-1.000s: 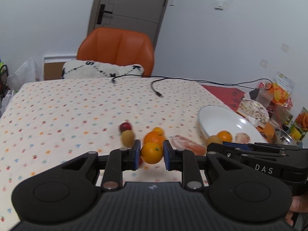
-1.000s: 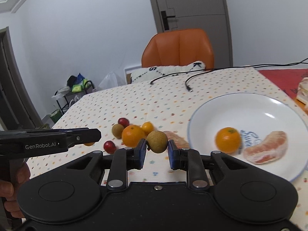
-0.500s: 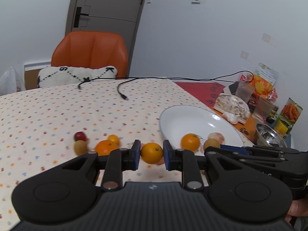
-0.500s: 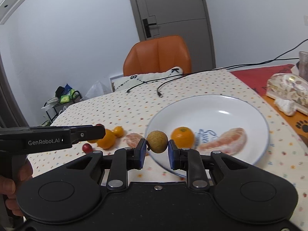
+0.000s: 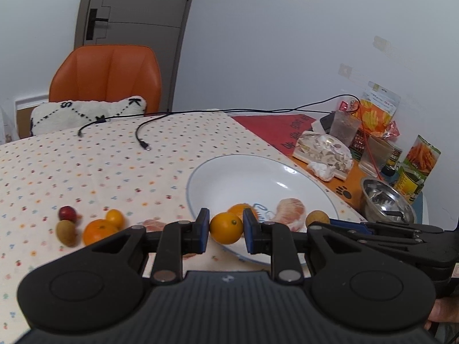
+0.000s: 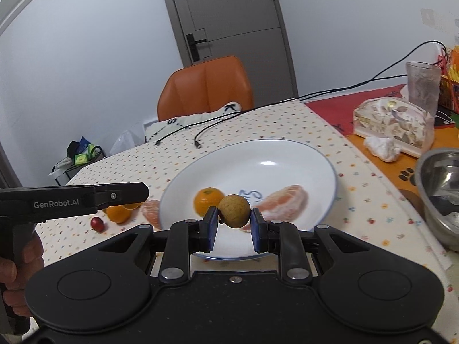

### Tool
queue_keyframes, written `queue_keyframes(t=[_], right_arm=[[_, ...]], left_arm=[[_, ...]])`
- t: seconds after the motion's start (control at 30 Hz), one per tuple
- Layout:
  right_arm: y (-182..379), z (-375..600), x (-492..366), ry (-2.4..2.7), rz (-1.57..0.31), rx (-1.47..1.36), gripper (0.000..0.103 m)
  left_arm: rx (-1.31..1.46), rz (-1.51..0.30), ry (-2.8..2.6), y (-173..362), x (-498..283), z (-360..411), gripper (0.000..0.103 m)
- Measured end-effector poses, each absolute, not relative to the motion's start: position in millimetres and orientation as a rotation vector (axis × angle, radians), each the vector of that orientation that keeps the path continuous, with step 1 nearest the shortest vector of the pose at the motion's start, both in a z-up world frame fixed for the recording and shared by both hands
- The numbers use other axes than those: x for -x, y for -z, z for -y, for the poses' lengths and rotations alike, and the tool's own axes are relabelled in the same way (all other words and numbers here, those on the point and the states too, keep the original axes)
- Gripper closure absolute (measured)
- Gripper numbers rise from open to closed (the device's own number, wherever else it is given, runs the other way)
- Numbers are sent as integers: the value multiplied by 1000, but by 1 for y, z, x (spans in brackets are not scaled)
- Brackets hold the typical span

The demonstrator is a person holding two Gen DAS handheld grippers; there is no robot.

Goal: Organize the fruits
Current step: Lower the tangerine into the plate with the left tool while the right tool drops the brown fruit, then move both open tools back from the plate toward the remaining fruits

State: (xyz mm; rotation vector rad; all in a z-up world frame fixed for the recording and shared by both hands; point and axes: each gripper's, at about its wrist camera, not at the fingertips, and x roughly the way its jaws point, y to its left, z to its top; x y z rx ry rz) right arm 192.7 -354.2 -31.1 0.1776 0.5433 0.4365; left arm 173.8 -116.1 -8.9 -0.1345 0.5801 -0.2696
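Note:
My left gripper [image 5: 225, 221] is shut on a small orange [image 5: 226, 230], held just above the near rim of the white plate [image 5: 258, 157]. My right gripper [image 6: 233, 224] is shut on a brown longan [image 6: 233, 209] over the plate's [image 6: 315, 154] near side. On the plate lie an orange [image 6: 208, 200] and a peeled citrus piece [image 6: 284, 203]. On the dotted tablecloth to the left are a red fruit [image 5: 67, 213], a second longan [image 5: 66, 231], an orange [image 5: 99, 230], a kumquat [image 5: 115, 218] and a peeled piece [image 5: 153, 225].
A steel bowl [image 6: 439, 189] stands right of the plate. Behind it are a wrapped snack block [image 6: 393, 126], a glass [image 6: 423, 86] and food packets [image 5: 421, 157]. Two black cables [image 5: 140, 140] cross the far table. An orange chair [image 5: 106, 77] with a pillow is beyond.
Both grippers have swung right with their fruits, from above the loose fruit pile to the plate's near edge. Each grip is unchanged.

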Motion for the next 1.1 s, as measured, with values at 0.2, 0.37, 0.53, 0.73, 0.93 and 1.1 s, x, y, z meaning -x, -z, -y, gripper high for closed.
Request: queue_keyframes(t=[0.2, 0.37, 0.53, 0.73, 0.93, 1.1], right_arm=[[36, 366, -198, -433, -552, -186, 80], [38, 374, -203, -424, -556, -203, 80], [38, 376, -205, -414, -554, -203, 74], [32, 379, -204, -417, -554, -202, 73], [26, 384, -200, -421, -555, -213, 65], [24, 386, -197, -417, -570, -220, 59]], left_arm=[[139, -600, 285, 12, -182, 130, 80], [134, -612, 302, 14, -188, 141, 79], [121, -630, 284, 14, -192, 145, 73], [118, -608, 224, 5, -189, 130, 48], [127, -596, 170, -4, -185, 110, 31], [144, -599, 143, -8, -182, 96, 26]])
